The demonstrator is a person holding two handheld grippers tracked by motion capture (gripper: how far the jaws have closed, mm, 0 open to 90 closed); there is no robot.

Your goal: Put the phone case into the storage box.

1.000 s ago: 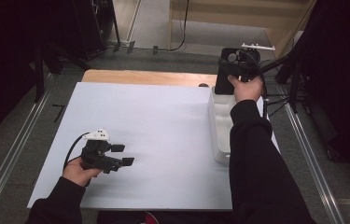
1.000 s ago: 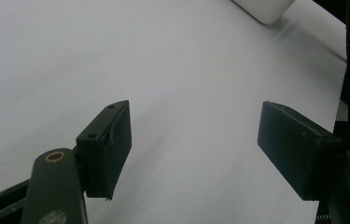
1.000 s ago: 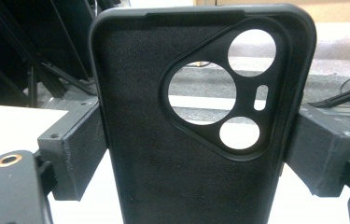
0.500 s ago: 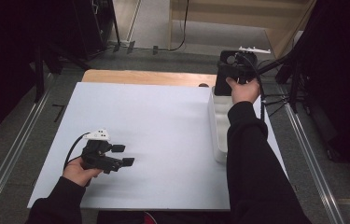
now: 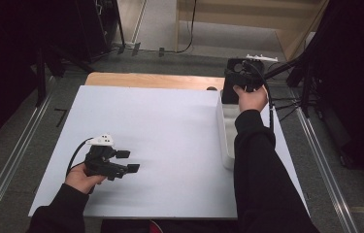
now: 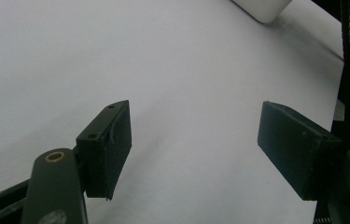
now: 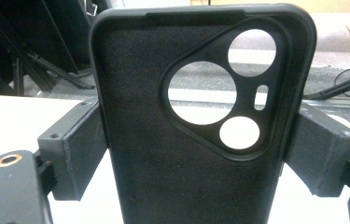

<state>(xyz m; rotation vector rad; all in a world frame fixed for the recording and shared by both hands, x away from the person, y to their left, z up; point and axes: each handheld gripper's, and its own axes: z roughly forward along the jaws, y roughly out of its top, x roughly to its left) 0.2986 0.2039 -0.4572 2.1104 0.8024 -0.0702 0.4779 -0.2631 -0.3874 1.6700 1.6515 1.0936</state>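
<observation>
A black phone case (image 7: 154,177) with a camera cutout stands upright between the pads of my right gripper (image 7: 196,154), which is shut on its two long edges. In the high view that right gripper (image 5: 234,80) holds the phone case (image 5: 229,92) over the far end of a white tray (image 5: 225,141) at the table's right side. My left gripper (image 5: 128,161) rests low over the white table top (image 5: 170,126) at the near left. It is open, with nothing between its pads. In the left gripper view the left gripper (image 6: 196,135) has bare white surface between its jaws.
A wooden strip (image 5: 150,80) runs along the table's far edge. A corner of the white tray (image 6: 261,7) shows at the top of the left gripper view. Black stands and cables (image 5: 291,102) crowd the floor to the right of the table.
The right hand has sunk a little with the phone case toward the far end of the tray. The left hand has stayed where it was.
</observation>
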